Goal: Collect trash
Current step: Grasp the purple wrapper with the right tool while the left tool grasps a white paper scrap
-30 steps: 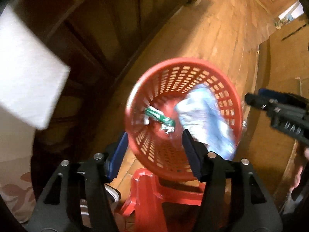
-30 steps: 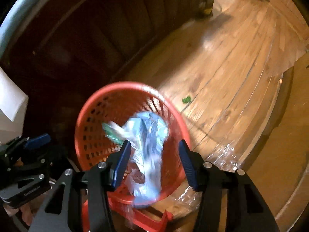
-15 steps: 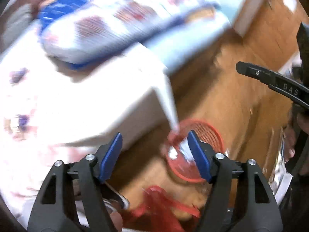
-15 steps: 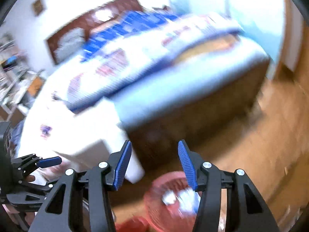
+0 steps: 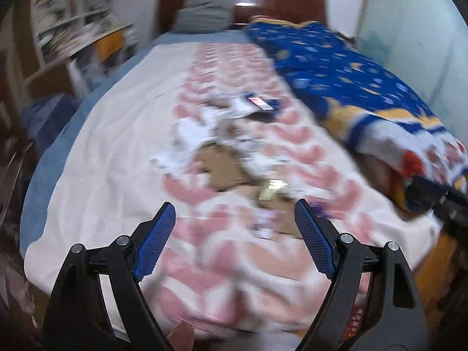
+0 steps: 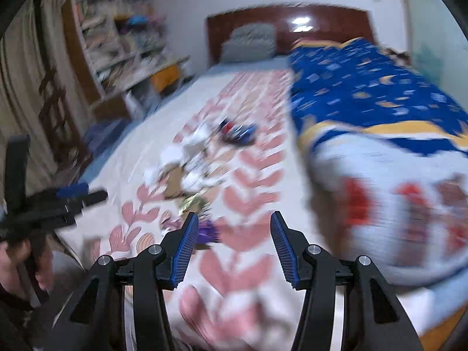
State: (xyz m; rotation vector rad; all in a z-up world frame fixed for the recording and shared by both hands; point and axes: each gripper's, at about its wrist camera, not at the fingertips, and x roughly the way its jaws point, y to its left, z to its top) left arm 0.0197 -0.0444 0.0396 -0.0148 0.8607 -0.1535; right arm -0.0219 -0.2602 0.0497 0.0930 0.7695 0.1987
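Both pictures are blurry.

On the far left stands a shelf full of books and papers. Next to it is the bed, with a white sheet that has pink leaf shapes on it. The bed runs away from the cameras to a dark wooden headboard, and a grey pillow leans against that.

The trash lies in the middle of the sheet, ahead of both grippers. It is a long, messy row of bits, and the row runs the same way as the bed, from near the grippers toward the pillow. There are white crumpled papers, a flat brown piece of cardboard, a shiny gold wrapper and a small purple scrap at the near end. At the far end is a dark packet with some red on it. It is too blurry to tell which way each bit points.

The left gripper is over the near end of the bed. Its blue pads are far apart and opening wider, and nothing is between them.

The right gripper has its pads partly apart, with nothing between them either.

On the right side of the bed is a big blue blanket with yellow shapes on it.
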